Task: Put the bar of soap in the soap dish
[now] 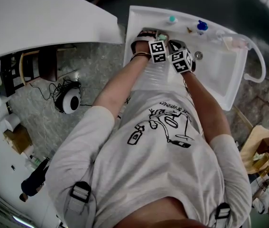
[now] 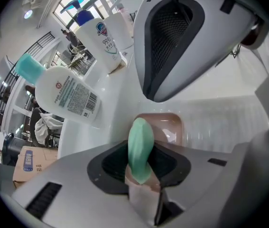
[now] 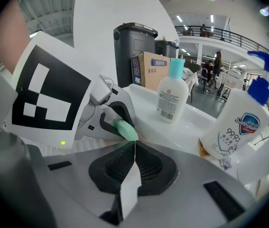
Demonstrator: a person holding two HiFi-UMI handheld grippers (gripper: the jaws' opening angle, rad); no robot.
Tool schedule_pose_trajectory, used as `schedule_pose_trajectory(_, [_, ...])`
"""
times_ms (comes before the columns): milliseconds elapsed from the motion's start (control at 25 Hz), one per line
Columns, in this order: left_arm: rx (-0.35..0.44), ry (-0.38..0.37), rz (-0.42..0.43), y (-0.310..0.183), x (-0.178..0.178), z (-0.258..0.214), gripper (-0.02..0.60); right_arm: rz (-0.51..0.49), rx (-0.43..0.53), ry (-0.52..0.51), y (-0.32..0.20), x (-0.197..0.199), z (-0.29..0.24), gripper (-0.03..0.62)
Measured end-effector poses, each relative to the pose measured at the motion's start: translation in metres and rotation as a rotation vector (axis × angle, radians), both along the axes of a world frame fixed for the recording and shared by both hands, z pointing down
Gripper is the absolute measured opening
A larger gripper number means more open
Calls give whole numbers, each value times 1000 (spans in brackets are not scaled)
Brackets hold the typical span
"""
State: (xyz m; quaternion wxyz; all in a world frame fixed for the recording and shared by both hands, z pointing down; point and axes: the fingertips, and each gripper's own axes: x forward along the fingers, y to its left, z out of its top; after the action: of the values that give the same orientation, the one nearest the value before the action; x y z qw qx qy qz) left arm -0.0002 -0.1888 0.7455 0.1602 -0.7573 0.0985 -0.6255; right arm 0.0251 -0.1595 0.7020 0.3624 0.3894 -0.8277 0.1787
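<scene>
My left gripper (image 2: 141, 167) is shut on the green bar of soap (image 2: 140, 144), which stands on edge between its pads. Just beyond and below the soap sits the pink soap dish (image 2: 171, 126), on the white sink's rim. In the right gripper view the left gripper (image 3: 106, 120) shows with the soap (image 3: 126, 130) at its tip. My right gripper (image 3: 134, 161) is shut with nothing in it, its pads meeting in a line, and hovers close beside the left one. In the head view both grippers, left (image 1: 157, 38) and right (image 1: 176, 46), are over the sink's back left corner.
A white bottle with a teal cap (image 2: 63, 91) and a pump bottle of hand wash (image 2: 103, 37) stand on the sink ledge near the dish. The white sink (image 1: 219, 75) has a drain (image 1: 199, 55). A white counter (image 1: 39, 18) lies to the left.
</scene>
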Motion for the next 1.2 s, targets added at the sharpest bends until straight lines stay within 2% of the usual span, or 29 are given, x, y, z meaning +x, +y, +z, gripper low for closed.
schedule_pose_trajectory(600, [1,-22,25,3,5,4,121,20,0,-19,2,7,1,23])
schedule_pose_trajectory(1200, [-21,-6,24,6,4,1,143,39,5,-25,0,12,-7,23])
